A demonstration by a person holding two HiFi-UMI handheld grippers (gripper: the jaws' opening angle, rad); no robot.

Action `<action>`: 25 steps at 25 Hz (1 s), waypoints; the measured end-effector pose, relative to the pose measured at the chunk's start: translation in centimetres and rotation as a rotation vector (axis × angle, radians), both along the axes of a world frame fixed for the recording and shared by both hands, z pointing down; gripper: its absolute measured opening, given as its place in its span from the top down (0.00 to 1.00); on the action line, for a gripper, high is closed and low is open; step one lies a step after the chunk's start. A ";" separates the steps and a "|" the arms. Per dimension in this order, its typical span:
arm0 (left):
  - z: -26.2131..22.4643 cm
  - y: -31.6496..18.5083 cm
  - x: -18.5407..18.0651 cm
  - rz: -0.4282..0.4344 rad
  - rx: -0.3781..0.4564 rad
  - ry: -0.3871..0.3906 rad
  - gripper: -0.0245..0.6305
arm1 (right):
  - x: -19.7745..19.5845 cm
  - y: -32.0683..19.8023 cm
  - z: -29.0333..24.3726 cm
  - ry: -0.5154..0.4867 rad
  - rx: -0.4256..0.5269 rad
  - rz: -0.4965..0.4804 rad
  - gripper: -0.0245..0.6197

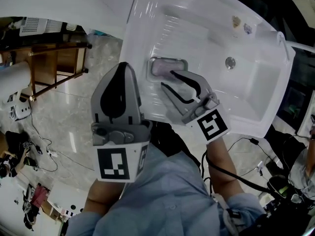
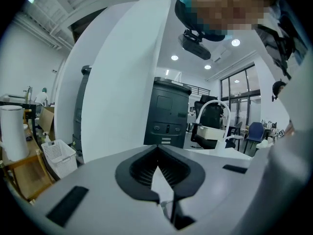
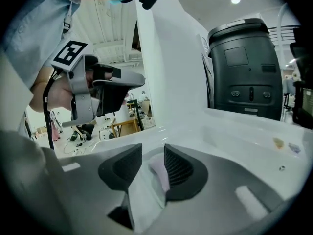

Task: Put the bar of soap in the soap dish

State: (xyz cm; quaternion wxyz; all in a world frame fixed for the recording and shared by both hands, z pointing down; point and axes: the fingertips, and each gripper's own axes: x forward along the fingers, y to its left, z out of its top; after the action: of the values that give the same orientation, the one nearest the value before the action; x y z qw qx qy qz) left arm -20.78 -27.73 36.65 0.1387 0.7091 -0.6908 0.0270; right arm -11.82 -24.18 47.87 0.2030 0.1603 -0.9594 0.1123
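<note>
A pale lilac bar of soap (image 1: 161,69) lies in the grey-rimmed soap dish (image 1: 151,62) on the left ledge of the white sink (image 1: 256,87). My right gripper (image 1: 167,78) stands open right at the dish's near edge, its upper fingertip over the dish. In the right gripper view the soap (image 3: 158,171) shows in the gap between the parted jaws, and the pads do not press on it. My left gripper (image 1: 123,69) is shut with nothing in it and hangs left of the sink over the floor. In the left gripper view its jaws (image 2: 157,173) meet.
The sink basin has a drain (image 1: 230,62) and two small items at its back ledge (image 1: 241,23). A wooden chair (image 1: 49,68) and a white basket (image 1: 34,26) stand on the floor at left, with cables (image 1: 44,149) below. A dark cabinet (image 3: 244,72) stands behind the sink.
</note>
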 end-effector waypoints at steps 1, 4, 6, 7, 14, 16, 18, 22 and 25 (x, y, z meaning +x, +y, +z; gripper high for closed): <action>-0.4 0.3 0.3 0.002 0.005 -0.001 0.95 | 0.2 0.2 -0.8 -0.014 0.003 0.013 0.75; -1.7 1.3 1.3 0.011 0.025 -0.005 0.95 | 1.4 0.5 -3.7 -0.075 -0.006 0.079 0.78; -2.6 2.1 2.2 0.018 0.042 -0.011 0.95 | 2.3 0.9 -5.9 -0.127 -0.026 0.124 0.79; -3.0 2.6 2.7 0.023 0.050 -0.014 0.95 | 2.8 1.1 -7.1 -0.158 -0.034 0.143 0.80; -7.7 5.7 6.9 0.076 0.148 -0.022 0.95 | 6.1 2.9 -16.7 -0.348 0.026 0.266 0.91; -9.5 7.0 8.1 0.086 0.177 -0.025 0.95 | 6.9 4.0 -18.9 -0.368 0.044 0.303 0.94; -11.1 8.2 9.3 0.103 0.208 -0.044 0.95 | 7.7 4.9 -20.7 -0.380 0.070 0.337 0.96; -13.7 10.1 11.9 0.157 0.273 -0.102 0.95 | 9.2 5.9 -23.7 -0.388 0.150 0.378 0.96; -14.9 11.5 13.3 0.171 0.296 -0.112 0.95 | 9.9 7.3 -25.4 -0.385 0.206 0.385 0.96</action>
State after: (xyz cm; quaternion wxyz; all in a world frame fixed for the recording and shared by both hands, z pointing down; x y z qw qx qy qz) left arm -7.46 -16.18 21.75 -0.0087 0.7752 -0.6312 -0.0241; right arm -1.96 -16.88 22.46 -0.0252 0.3350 -0.9385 0.0793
